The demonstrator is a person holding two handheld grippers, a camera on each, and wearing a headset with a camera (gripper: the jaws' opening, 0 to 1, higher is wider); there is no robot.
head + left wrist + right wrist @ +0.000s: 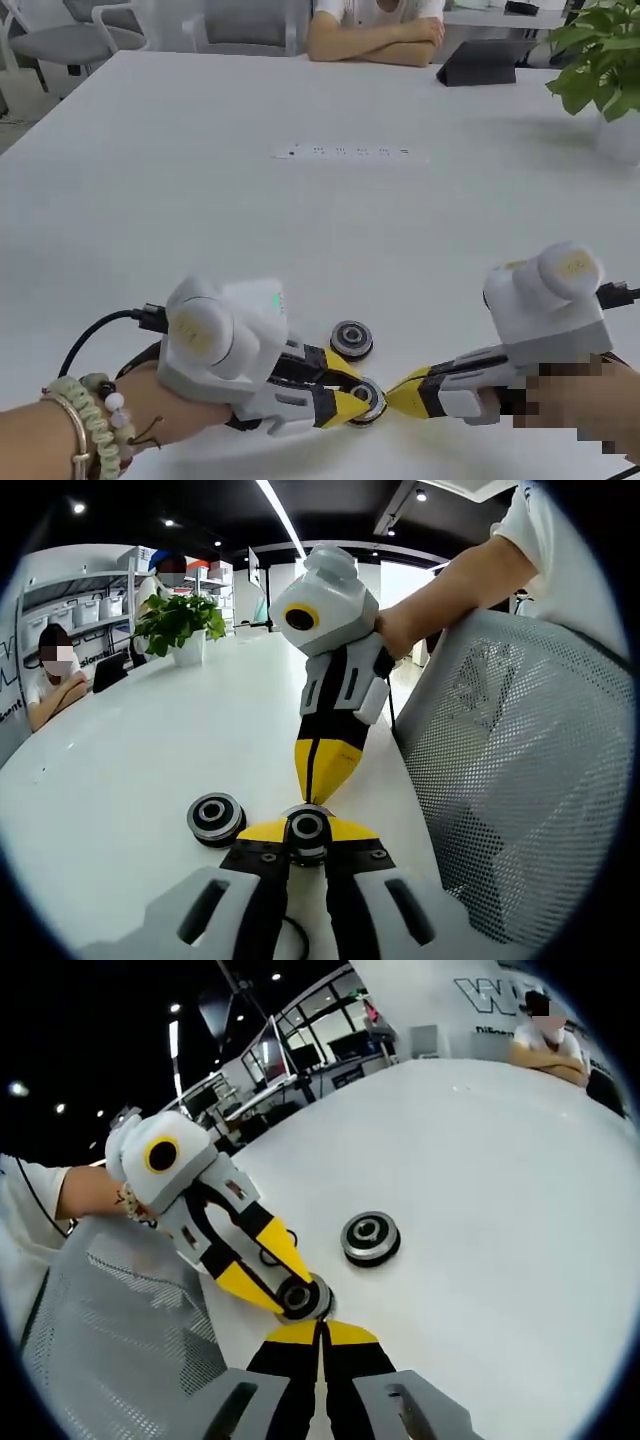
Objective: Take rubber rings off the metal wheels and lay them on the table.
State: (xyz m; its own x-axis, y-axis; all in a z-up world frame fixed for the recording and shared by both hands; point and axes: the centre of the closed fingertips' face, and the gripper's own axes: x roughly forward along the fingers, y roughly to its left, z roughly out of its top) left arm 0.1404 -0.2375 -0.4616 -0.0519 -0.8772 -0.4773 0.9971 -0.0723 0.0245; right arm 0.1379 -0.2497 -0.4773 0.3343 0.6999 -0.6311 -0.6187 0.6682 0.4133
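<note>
White tabletop (300, 230): your left gripper (352, 398) pinches the black-ringed metal wheel (307, 830); your right gripper (398, 392), tips pressed together, may slip off its rim.

Held wheel (365, 396) — rim partly hidden.

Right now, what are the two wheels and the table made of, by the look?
Loose wheel and gripped wheel: silvery shiny hub, likely metal; matte black outer band, probably rubber. Table: smooth white, slightly glossy, maybe laminate; unclear.
</note>
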